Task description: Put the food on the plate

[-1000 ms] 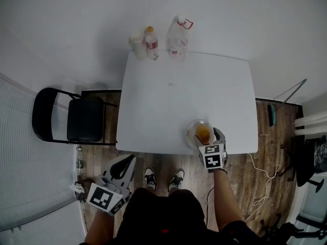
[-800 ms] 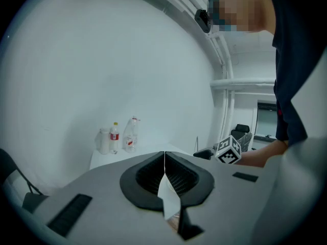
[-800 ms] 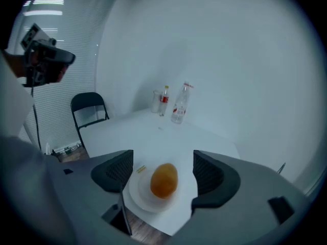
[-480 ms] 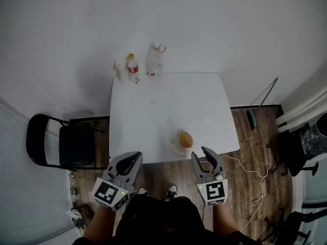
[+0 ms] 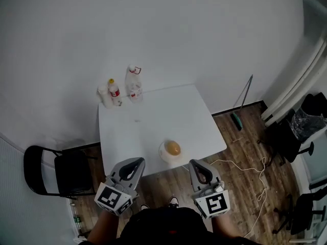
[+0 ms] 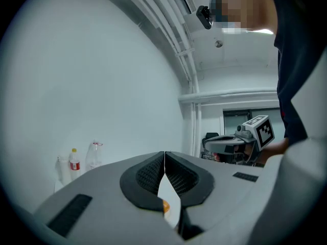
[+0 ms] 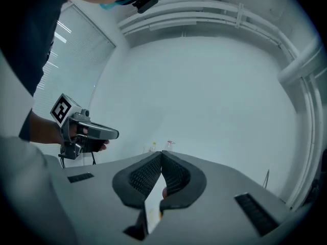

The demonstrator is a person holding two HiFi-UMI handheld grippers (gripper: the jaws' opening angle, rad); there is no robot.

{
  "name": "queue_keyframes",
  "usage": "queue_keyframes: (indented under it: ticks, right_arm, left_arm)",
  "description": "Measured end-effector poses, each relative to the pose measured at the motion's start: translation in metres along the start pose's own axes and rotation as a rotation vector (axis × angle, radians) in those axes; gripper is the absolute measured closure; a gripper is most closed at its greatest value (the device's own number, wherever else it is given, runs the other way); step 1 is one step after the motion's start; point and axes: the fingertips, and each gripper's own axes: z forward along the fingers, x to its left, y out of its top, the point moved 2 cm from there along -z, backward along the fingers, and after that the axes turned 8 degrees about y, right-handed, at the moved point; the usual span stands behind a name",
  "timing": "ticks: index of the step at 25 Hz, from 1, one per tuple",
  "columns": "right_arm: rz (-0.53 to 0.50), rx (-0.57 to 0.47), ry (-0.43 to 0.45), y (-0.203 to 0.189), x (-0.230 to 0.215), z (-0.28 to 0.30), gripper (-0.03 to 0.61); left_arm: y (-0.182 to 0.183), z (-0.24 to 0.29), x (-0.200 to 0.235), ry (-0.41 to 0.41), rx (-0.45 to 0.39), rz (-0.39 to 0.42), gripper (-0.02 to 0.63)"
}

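An orange, rounded piece of food (image 5: 173, 148) lies on a small pale plate (image 5: 164, 154) near the front edge of the white table (image 5: 148, 126). Both grippers hang short of that edge, over the wooden floor. My left gripper (image 5: 137, 163) is shut and empty, its tips touching (image 6: 164, 154). My right gripper (image 5: 196, 165) is also shut with nothing held (image 7: 162, 154). Through the slit below the left jaws a bit of the food (image 6: 165, 206) shows. Each gripper view shows the other gripper to its side.
Two plastic bottles (image 5: 134, 83) and a small white container (image 5: 104, 96) stand at the table's far left corner. A black folding chair (image 5: 51, 173) sits left of the table. A white cable (image 5: 255, 173) and a green-handled tool (image 5: 236, 119) lie on the floor to the right.
My right gripper has drawn back from the plate, leaving the food on it, and its jaws have shut. The head view has pulled away from the table.
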Motion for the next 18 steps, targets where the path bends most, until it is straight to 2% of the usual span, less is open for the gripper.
queue_keyframes:
  ticks: [4,8,11,18]
  right_arm:
    - [0.122,-0.046,-0.030,0.006,-0.013,-0.016,0.555]
    - [0.222,-0.098,-0.014,0.012,-0.023,-0.026,0.555]
    - [0.220,-0.125,0.002,0.021,-0.021,-0.025,0.555]
    - [0.169,-0.078,0.018,0.019,-0.010,-0.015,0.555]
  left_arm:
    - [0.008,-0.002,-0.006,-0.013,-0.026,0.018,0.591]
    - [0.007,-0.007,-0.013,-0.029,-0.011,0.022,0.591]
    - [0.006,-0.012,-0.013,-0.033,-0.014,0.015,0.591]
    - [0.006,-0.021,-0.004,-0.015,-0.017,0.007,0.591]
